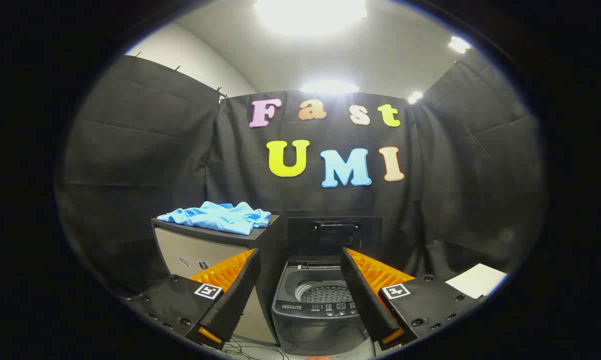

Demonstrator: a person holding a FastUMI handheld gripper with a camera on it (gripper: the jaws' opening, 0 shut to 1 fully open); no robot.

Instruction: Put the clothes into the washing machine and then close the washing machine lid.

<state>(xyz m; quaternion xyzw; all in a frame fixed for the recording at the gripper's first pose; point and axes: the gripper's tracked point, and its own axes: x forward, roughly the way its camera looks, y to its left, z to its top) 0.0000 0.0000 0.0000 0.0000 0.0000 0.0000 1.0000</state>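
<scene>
Clothes (217, 218), light blue and crumpled, left of centre on a dark-topped cabinet (200, 245). Just right, lower centre: washing machine (315, 310), lid (334, 234) upright, drum bare, panel lettering too small to read. Gripper (300, 262) spread wide, grasping nothing, fingers flanking the machine. White sheet (478, 280) lower right.

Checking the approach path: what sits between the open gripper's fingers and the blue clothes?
In the gripper view, only the cabinet's front; the blue clothes lie on top, beyond the left finger of the open gripper.
</scene>
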